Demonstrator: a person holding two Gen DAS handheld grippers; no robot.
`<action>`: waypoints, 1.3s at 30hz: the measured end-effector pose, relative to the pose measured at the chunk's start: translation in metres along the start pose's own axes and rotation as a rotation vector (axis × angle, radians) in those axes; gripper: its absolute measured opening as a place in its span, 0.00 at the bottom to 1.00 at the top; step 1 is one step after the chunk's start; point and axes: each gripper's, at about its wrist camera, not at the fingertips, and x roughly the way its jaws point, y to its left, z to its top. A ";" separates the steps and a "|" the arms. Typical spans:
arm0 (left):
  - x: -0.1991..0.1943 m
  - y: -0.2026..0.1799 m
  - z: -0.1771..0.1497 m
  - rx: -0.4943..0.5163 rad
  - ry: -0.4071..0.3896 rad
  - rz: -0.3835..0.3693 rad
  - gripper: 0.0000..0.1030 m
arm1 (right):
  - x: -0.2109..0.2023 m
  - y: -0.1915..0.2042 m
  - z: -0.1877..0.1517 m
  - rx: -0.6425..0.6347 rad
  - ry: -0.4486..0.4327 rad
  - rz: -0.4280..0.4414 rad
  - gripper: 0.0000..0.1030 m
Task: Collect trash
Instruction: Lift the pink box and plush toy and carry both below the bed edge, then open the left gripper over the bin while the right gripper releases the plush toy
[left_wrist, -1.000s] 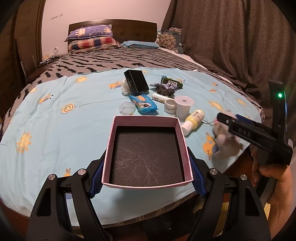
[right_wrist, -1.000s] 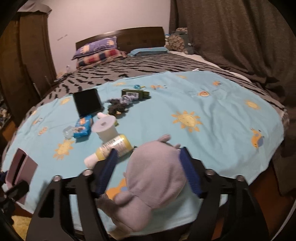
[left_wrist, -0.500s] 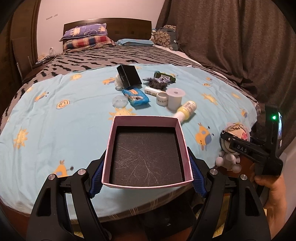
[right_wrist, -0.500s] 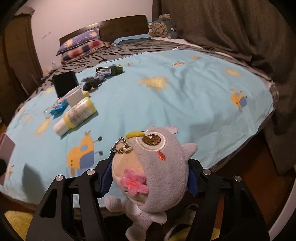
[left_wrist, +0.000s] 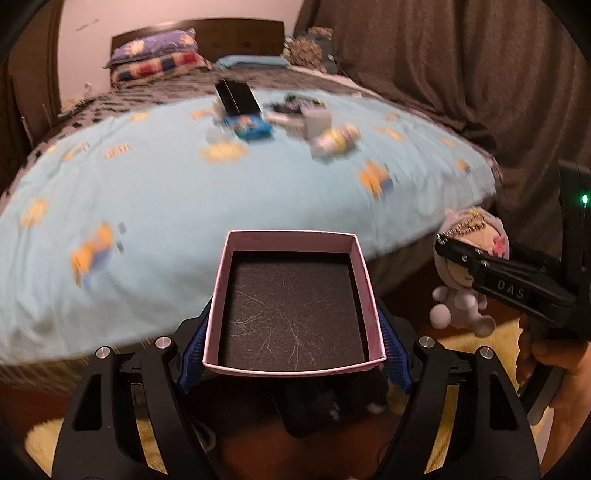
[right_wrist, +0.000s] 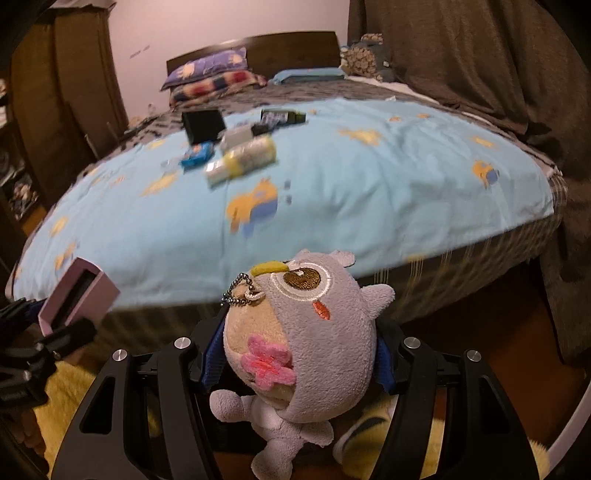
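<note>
My left gripper (left_wrist: 293, 325) is shut on an empty pink box (left_wrist: 354, 266) with a dark lining, held level off the bed's near edge; the box also shows at the left in the right wrist view (right_wrist: 79, 291). My right gripper (right_wrist: 297, 354) is shut on a grey plush toy (right_wrist: 317, 332) with a pink flower and a ball chain. In the left wrist view the plush toy (left_wrist: 461, 266) hangs in the right gripper (left_wrist: 450, 251), to the right of the box and apart from it.
The bed's blue sheet (left_wrist: 184, 184) carries a blurred cluster: black box (left_wrist: 236, 96), blue packet (left_wrist: 251, 127), white roll (left_wrist: 317, 120), yellow bottle (left_wrist: 336, 142). A brown curtain (left_wrist: 461, 74) hangs right. A yellow rug (right_wrist: 66, 398) covers the floor below.
Both grippers have pulled back from the bed and lowered, so the box and the plush toy now hang off its near edge. The plush toy has turned face-up in the right gripper.
</note>
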 end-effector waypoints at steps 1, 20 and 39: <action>0.004 -0.002 -0.009 0.007 0.022 -0.002 0.71 | 0.002 0.000 -0.007 -0.001 0.016 -0.002 0.62; 0.134 0.004 -0.101 -0.066 0.295 -0.071 0.71 | 0.115 -0.014 -0.096 0.079 0.237 0.057 0.63; 0.204 0.013 -0.133 -0.053 0.447 -0.079 0.82 | 0.184 -0.007 -0.118 0.082 0.383 0.079 0.68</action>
